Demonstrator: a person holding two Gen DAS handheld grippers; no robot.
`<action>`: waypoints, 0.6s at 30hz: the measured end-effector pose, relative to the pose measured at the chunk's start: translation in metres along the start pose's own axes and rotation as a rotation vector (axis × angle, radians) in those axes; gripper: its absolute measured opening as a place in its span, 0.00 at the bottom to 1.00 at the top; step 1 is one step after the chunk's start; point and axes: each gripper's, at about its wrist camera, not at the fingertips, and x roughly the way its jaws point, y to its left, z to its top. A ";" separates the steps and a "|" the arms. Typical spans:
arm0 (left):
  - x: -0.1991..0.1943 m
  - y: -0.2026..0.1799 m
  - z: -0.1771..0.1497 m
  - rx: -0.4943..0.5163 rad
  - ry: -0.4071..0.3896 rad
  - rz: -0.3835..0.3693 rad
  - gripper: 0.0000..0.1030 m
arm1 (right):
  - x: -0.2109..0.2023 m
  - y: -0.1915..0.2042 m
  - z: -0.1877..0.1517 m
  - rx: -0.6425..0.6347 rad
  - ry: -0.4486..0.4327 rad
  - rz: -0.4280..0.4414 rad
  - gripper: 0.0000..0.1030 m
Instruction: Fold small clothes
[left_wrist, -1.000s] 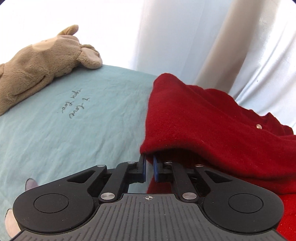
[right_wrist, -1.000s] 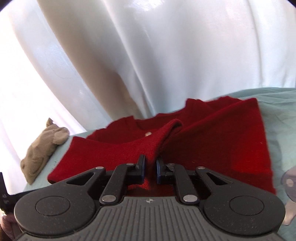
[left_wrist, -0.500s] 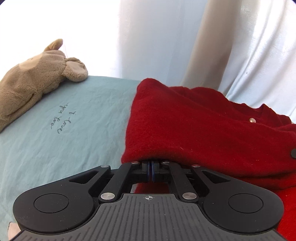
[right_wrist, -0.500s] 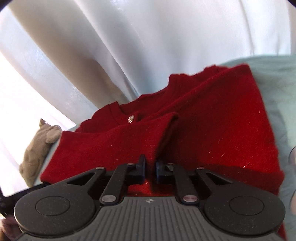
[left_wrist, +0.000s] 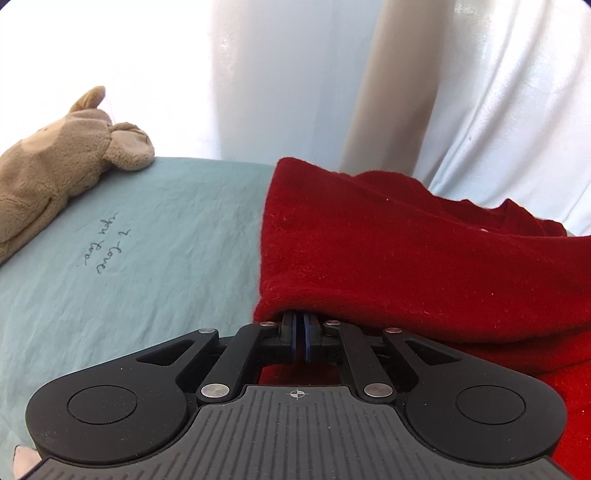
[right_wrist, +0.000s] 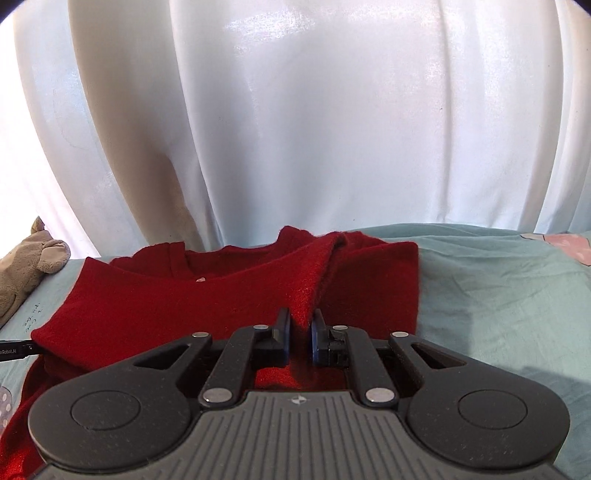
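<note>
A small red knitted cardigan (left_wrist: 388, 243) lies on a pale teal sheet (left_wrist: 155, 243), its near part folded over toward the collar. My left gripper (left_wrist: 300, 325) is shut on the folded edge at its left corner; the cloth drapes over the fingertips. In the right wrist view the cardigan (right_wrist: 184, 295) spreads left of centre, a small button (right_wrist: 201, 279) showing. My right gripper (right_wrist: 299, 326) grips a raised ridge of the red cloth, its jaws a little apart around the fabric. The left gripper's tip (right_wrist: 16, 349) shows at the far left edge.
A tan plush toy (left_wrist: 62, 162) lies at the sheet's far left, also in the right wrist view (right_wrist: 26, 273). White curtains (right_wrist: 295, 129) hang right behind the bed. The sheet (right_wrist: 498, 295) carries handwriting (left_wrist: 105, 245) and a pink print (right_wrist: 565, 245) at right.
The left jaws closed on the folded edge. Both grippers carried the near part of the cardigan forward toward the collar, and the fold now lies lower and flatter.
</note>
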 end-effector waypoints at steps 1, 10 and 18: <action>0.000 0.001 0.000 -0.004 0.003 -0.002 0.06 | 0.000 -0.001 -0.001 0.000 0.000 -0.003 0.09; -0.009 0.008 -0.001 -0.028 0.015 0.002 0.06 | 0.005 -0.019 -0.015 0.073 0.081 0.051 0.11; -0.034 0.014 0.005 -0.090 -0.045 -0.044 0.19 | 0.000 -0.049 -0.039 0.317 0.125 0.100 0.34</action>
